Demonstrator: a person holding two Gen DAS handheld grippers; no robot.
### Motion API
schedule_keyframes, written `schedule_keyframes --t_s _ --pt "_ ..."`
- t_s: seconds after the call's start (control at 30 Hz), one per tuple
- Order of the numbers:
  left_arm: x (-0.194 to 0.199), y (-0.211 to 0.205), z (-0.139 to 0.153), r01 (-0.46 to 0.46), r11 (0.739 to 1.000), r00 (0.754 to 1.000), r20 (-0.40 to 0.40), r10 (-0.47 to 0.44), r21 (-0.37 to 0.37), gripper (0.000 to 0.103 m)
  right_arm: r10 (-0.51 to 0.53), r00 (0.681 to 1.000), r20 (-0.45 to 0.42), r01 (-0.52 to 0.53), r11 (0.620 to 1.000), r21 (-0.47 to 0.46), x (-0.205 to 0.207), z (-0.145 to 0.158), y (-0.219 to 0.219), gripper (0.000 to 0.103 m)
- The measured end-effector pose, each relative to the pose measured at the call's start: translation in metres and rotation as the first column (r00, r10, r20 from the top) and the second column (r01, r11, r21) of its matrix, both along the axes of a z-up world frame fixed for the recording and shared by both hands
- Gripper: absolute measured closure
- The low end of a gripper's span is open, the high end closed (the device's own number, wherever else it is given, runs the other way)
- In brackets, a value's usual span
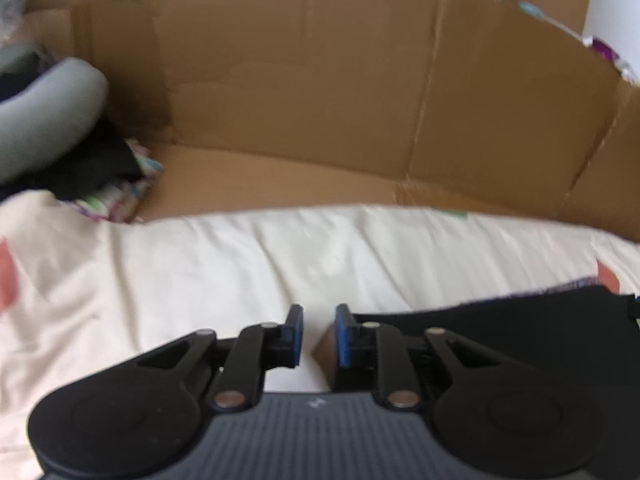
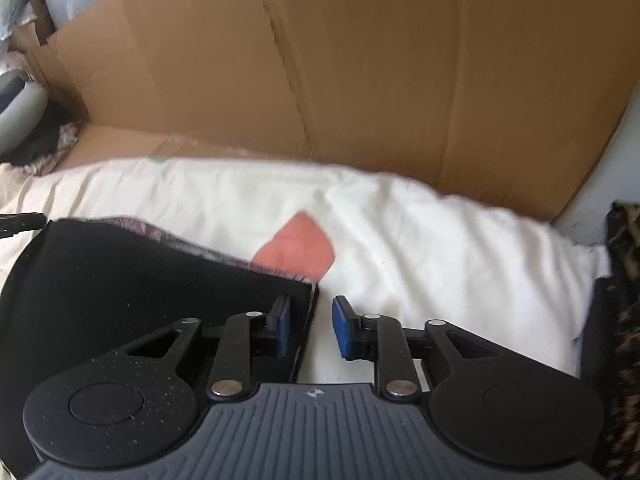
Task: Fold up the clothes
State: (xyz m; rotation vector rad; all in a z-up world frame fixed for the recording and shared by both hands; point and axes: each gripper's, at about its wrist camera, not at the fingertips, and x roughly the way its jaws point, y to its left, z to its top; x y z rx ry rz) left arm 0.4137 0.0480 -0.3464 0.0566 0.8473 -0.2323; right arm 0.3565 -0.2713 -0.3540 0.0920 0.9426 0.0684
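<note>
A black garment (image 2: 120,280) lies flat on a cream sheet (image 2: 400,240) that has salmon patches; a patterned lining shows along its far edge. My right gripper (image 2: 313,328) is low over the garment's right corner. Its jaws stand apart; the cloth's edge lies just inside the left blue pad (image 2: 284,330), with nothing pinched. In the left wrist view the same black garment (image 1: 520,320) spreads to the right. My left gripper (image 1: 319,336) sits at its left corner, jaws slightly apart, with cream sheet (image 1: 240,272) and a shadowed patch visible in the gap.
An opened cardboard box (image 1: 320,100) rises as a wall right behind the sheet. A grey padded object (image 1: 48,112) and a pile of dark and patterned cloth (image 1: 116,184) lie at the far left. Leopard-patterned fabric (image 2: 624,280) lies at the right edge.
</note>
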Motion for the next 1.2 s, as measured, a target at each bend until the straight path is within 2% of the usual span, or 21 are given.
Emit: schedule_keyframes --t_s 0.1,0.2,0.43,0.57,1.03,1.2 --pt "-0.011 -0.001 0.016 0.026 0.999 0.999 0.028 -0.024 -0.039 0.085 0.016 0.999 0.039 -0.016 1.000 -0.006 -0.004 0.016 0.004 0.074" --pt "-0.023 -0.016 0.023 0.092 0.995 0.995 0.039 -0.090 -0.049 0.084 0.070 0.994 0.083 -0.069 0.998 -0.014 -0.009 0.028 0.018 0.074" --pt "-0.047 -0.053 0.023 0.210 0.973 0.978 0.036 -0.207 -0.098 0.084 0.194 0.974 0.116 -0.199 0.979 0.037 -0.015 0.036 0.057 0.074" --pt "-0.052 -0.069 0.020 0.274 0.957 0.962 0.042 -0.271 -0.093 0.084 0.240 0.963 0.119 -0.247 0.968 0.050 -0.016 0.038 0.075 0.074" --pt "-0.045 -0.076 -0.011 0.259 0.957 0.964 -0.019 -0.264 -0.131 0.083 0.282 0.952 0.120 -0.290 0.956 0.052 0.002 0.023 0.116 0.074" --pt "-0.043 -0.077 -0.011 0.256 0.960 0.966 -0.017 -0.259 -0.112 0.082 0.286 0.952 0.108 -0.291 0.956 0.030 0.014 0.011 0.120 0.075"
